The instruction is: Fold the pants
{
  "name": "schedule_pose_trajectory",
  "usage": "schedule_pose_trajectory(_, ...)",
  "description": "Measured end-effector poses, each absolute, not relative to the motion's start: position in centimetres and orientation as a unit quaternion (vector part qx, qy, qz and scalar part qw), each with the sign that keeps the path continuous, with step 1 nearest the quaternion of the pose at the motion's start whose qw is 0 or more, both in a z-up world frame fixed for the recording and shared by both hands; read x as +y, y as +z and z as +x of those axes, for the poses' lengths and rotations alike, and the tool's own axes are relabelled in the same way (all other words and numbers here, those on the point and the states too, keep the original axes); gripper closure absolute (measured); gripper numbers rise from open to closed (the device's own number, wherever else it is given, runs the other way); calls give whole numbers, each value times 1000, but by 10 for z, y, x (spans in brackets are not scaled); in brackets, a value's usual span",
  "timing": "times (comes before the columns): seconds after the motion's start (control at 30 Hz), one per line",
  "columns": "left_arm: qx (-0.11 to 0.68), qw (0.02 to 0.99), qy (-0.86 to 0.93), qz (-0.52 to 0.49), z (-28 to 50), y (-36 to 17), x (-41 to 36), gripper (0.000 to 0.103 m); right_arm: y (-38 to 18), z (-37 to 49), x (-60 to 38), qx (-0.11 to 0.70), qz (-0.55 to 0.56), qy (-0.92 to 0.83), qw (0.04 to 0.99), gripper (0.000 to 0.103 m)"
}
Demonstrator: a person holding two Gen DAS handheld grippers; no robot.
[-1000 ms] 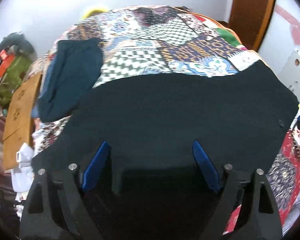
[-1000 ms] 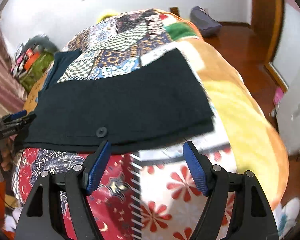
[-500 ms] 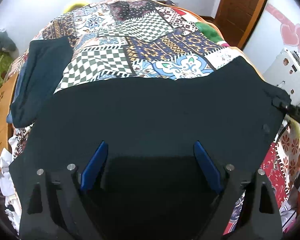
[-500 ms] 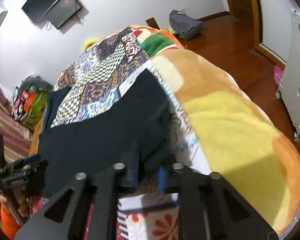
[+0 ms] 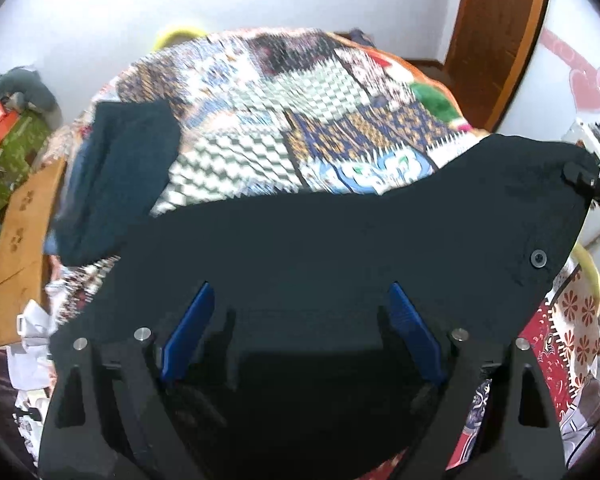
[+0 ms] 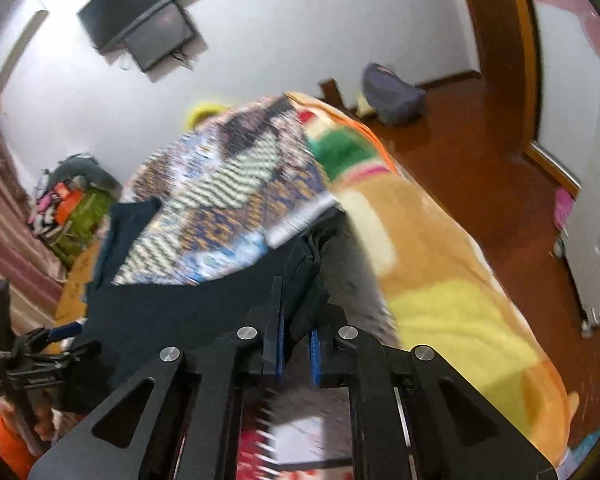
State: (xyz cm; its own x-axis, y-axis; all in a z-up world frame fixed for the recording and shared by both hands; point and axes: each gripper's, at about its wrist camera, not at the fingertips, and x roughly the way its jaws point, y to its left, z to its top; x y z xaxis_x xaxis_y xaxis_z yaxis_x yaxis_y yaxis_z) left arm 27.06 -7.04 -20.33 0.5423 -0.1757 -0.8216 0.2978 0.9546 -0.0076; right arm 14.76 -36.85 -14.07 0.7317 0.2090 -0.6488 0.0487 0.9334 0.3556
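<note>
Since a second ago the right hand-held gripper (image 6: 296, 344) has clenched on the corner of the pants (image 5: 340, 248) and lifted it off the bed (image 6: 440, 280). The left hand-held gripper (image 5: 300, 320) hangs released over the pants' near part. Beyond the pants, a folded dark garment (image 5: 120, 176) lies on the quilt (image 5: 284, 120).

Pants (image 5: 340, 232) lie spread across the near end of the bed (image 5: 260, 120), on the quilt (image 5: 320, 92); a folded garment (image 5: 120, 176) lies on the quilt at their far left. Left gripper (image 5: 300, 320) sits over the pants' near edge, right gripper (image 6: 296, 344) at their right corner. Beyond the bed's right side, a bag (image 6: 394, 98) rests on the floor (image 6: 480, 184).
</note>
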Motion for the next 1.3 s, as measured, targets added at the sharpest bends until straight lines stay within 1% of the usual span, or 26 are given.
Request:
schedule_pose_trajectory(0.23, 391, 913, -102, 62, 242, -156, -26, 13, -84, 167, -315, 303, 151, 105, 935, 95)
schedule_pose_trajectory(0.33, 368, 923, -90, 64, 231, -144, -10, 7, -67, 179, -289, 284, 146, 133, 938, 95)
schedule_pose_trajectory(0.37, 361, 927, -89, 57, 226, -140, -3, 6, -63, 185, -278, 280, 142, 144, 938, 95)
schedule_pose_trajectory(0.53, 357, 930, -85, 24, 213, -131, 24, 5, -53, 205, -215, 271, 116, 197, 935, 95)
schedule_pose_trajectory(0.6, 354, 932, -71, 26, 207, -132, 32, 4, -58, 212, -187, 277, 115, 216, 929, 95)
schedule_pose_trajectory(0.73, 362, 931, -45, 26, 203, -140, 48, 4, -89, 218, -129, 320, 89, 268, 904, 95)
schedule_pose_trajectory(0.93, 384, 923, -18, 7, 202, -158, 75, 4, -156, 199, -68, 403, 18, 325, 856, 95)
schedule_pose_trajectory(1.03, 402, 916, -11, -7, 202, -170, 85, 4, -180, 188, -55, 431, -23, 340, 835, 95)
schedule_pose_trajectory(1.1, 409, 913, -9, -11, 202, -175, 86, 4, -195, 181, -48, 447, -47, 343, 825, 90)
schedule_pose_trajectory(1.17, 415, 910, -8, -15, 201, -179, 86, 4, -197, 177, -46, 452, -68, 341, 822, 88)
schedule_pose_trajectory(1.3, 418, 908, -10, -18, 203, -181, 84, 4, -189, 171, -50, 452, -92, 360, 811, 73)
